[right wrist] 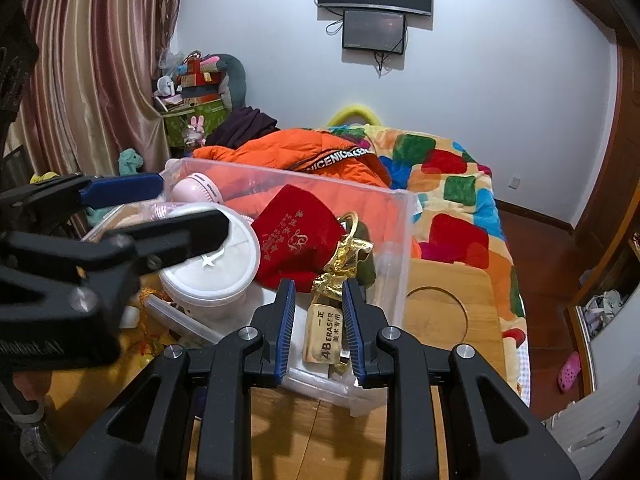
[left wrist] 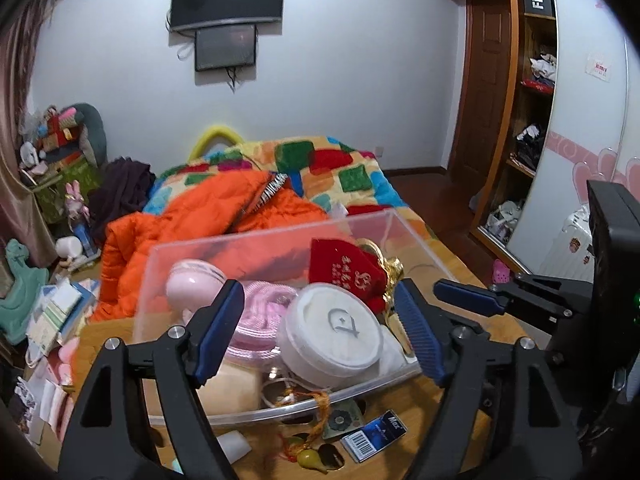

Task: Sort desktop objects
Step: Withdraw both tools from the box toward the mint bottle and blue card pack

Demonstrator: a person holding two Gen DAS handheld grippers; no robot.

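A clear plastic box (left wrist: 276, 236) (right wrist: 404, 240) stands on the wooden table. It holds a white round tub (left wrist: 334, 330) (right wrist: 216, 264), a red pouch (left wrist: 344, 272) (right wrist: 296, 240), a pink round case (left wrist: 192, 280) (right wrist: 196, 188), a pink coil (left wrist: 260, 320), a gold ribbon (right wrist: 348, 256) and a tan 4B eraser (right wrist: 324, 334). My left gripper (left wrist: 320, 332) is open above the tub. My right gripper (right wrist: 319, 320) is open, its fingers either side of the eraser without gripping it.
In front of the box lie a blue Max box (left wrist: 374, 440), a white eraser (left wrist: 236, 444) and a yellow gourd charm (left wrist: 310, 458). The bed behind carries an orange jacket (left wrist: 192, 220) and a patchwork blanket (right wrist: 452, 184). A round cut-out (right wrist: 436, 316) marks the table's right side.
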